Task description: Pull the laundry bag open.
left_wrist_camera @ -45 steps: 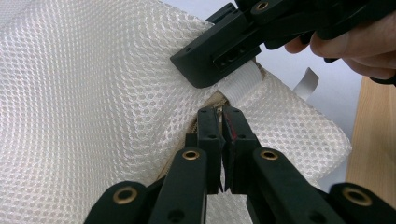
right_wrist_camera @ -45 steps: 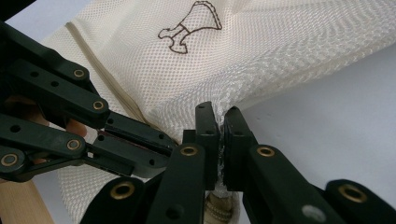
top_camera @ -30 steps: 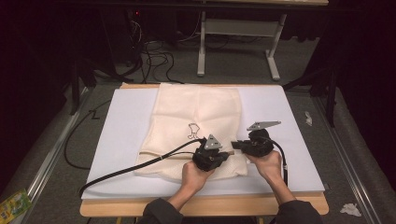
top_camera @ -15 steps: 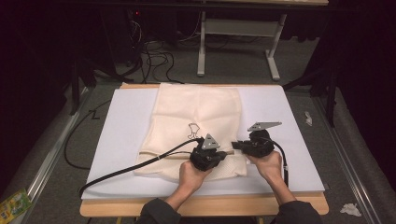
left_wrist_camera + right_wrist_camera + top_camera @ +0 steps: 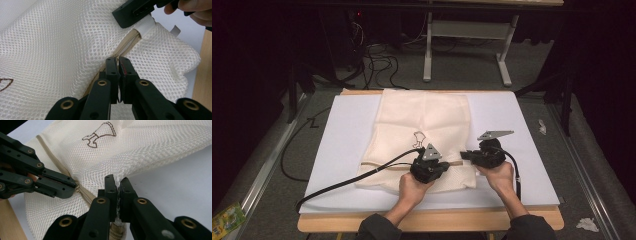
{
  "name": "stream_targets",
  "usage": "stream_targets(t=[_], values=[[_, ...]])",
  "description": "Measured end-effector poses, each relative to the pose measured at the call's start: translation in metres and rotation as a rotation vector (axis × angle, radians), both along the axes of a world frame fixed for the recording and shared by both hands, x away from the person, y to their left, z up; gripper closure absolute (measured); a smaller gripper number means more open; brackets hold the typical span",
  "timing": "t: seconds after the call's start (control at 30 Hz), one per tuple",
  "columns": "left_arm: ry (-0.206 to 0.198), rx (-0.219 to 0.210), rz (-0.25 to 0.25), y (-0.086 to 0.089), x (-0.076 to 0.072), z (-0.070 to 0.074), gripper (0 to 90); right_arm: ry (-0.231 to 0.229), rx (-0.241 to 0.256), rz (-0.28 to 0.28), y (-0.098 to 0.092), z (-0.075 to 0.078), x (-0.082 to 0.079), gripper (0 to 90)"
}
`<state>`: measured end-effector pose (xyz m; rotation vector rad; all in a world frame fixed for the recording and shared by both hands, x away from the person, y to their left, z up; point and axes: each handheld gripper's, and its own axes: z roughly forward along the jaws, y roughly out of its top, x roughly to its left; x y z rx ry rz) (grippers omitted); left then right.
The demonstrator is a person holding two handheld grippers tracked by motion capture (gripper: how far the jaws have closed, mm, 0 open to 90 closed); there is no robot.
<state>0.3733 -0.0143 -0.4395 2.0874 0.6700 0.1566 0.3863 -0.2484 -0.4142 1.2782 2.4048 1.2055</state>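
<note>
Mesh laundry bag [image 5: 422, 135] lies flat on the white-covered counter [image 5: 522, 125], position unchanged over the last second. Left gripper [image 5: 428, 167] has crept slightly leftward, jaws clamped at the zipper [image 5: 125, 50]; right gripper [image 5: 484, 155] pinches the bag's zipper end. Unzipping appears barely begun.

The white surface [image 5: 347, 135] lies bare on both sides of the mesh bag [image 5: 424, 125]: a wide strip toward nine o'clock and a narrower one toward three o'clock [image 5: 522, 150]. Toward twelve o'clock the bag runs to the far edge, leaving no bare board there. The left tool [image 5: 428, 167] and right tool [image 5: 482, 156] sit close together at the bag's near end, around six o'clock, crowding the zipper [image 5: 125, 50]. A black cable [image 5: 357, 177] trails from the left tool toward eight o'clock across the bare strip. The near wooden edge [image 5: 452, 220] is crossed by both forearms.
</note>
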Motion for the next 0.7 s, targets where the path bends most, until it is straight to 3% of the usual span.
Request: stream_targets(t=[0.7], values=[[0.007,-0.005,0.024,0.016,0.0,0.002,87.4,0.006,0.001,-0.017,-0.005,0.001,0.0,88.9]])
